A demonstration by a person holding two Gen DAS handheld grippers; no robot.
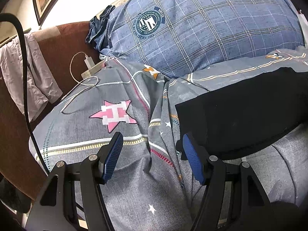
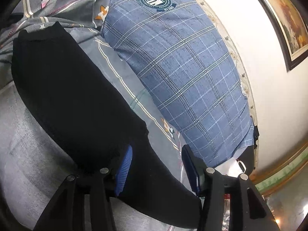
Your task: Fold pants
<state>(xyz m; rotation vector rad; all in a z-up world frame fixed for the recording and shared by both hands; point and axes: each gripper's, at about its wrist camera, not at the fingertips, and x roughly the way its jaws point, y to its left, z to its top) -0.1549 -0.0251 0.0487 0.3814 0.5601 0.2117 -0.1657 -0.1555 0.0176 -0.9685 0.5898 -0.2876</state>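
Bright, even daylight — blown-out white wall [image 2: 269, 88], strong fisheye bending, dark vignetted corners.

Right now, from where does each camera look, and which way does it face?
Left wrist: on the left gripper, facing over the grey bedsheet toward the blue pillow; both fingers show, open.
Right wrist: on the right gripper, over the black pants; jaws apart, pants between.
Shared: pillow, pants, sheet.
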